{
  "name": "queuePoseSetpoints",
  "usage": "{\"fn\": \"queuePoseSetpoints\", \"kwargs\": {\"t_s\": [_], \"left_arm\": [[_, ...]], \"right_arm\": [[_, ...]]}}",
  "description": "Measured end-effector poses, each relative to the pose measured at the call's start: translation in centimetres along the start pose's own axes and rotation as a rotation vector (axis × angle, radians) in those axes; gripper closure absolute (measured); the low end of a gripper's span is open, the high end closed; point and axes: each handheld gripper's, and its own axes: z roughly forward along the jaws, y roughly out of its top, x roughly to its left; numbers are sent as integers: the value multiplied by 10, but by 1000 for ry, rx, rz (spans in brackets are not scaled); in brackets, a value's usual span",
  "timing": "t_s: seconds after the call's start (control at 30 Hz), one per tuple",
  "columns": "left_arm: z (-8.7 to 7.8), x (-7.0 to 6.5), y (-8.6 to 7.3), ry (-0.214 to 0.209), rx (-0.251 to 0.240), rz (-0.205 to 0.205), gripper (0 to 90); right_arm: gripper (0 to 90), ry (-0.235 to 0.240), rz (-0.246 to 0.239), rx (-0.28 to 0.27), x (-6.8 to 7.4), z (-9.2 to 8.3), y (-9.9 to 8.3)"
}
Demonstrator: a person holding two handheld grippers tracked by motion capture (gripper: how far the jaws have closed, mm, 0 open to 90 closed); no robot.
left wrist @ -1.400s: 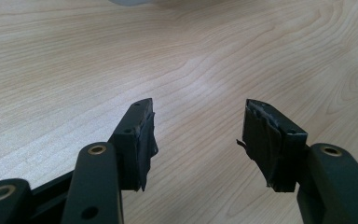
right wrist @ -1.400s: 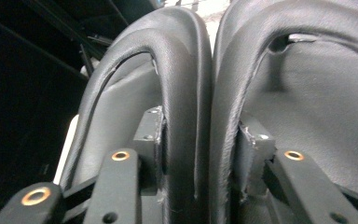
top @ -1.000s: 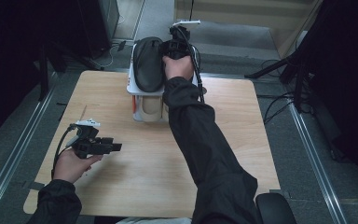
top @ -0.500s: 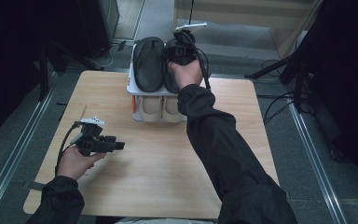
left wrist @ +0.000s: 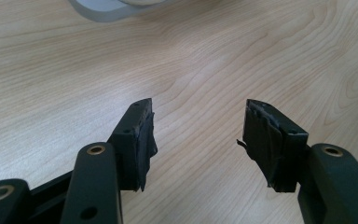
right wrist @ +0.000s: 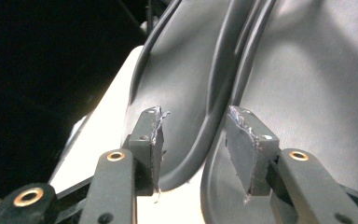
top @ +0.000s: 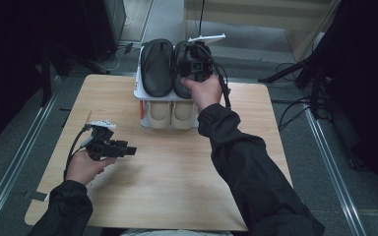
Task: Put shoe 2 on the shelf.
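We saw the right arm stretched far forward across the bench point(top: 177, 187), sleeve running up from the lower right, the hand wrapped round the right gripper point(top: 195, 58) above the top tier of a white shoe rack point(top: 139, 91) at the bench's far edge. Two black insoles lay side by side on that tier: the left insole point(top: 157, 66) in plain sight, the right insole point(top: 181, 86) mostly under the gripper and hand. In the right gripper view the jaws stood parted, their pads either side of the seam where the two insoles met; the left pad point(right wrist: 154, 140) sat over the tip of one insole point(right wrist: 177, 93) and the right pad over the other point(right wrist: 307, 84), but we could not see either pad pressing on anything, so we took the gripper as released.

The left forearm lay low at the near left, the hand holding the left gripper point(top: 128, 150) level and pointing right (its cable looped behind). Its jaws were wide apart over bare wood point(left wrist: 200, 116), gripping nothing.

A pair of beige shoes point(top: 171, 113) sat on the rack's lower tier. The rack hugged the far edge, leaving the near half of the bench open between the two arms.
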Motion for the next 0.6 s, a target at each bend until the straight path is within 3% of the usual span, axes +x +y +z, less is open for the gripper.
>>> {"fn": "queuePoseSetpoints", "kwargs": {"t_s": [0.1, 0.6], "left_arm": [[3, 0, 3, -3, 7, 3, 439], [14, -1, 17, -24, 19, 19, 438]], "right_arm": [[579, 17, 3, 4, -2, -6, -8], [583, 74, -90, 6, -8, -30, -54]]}}
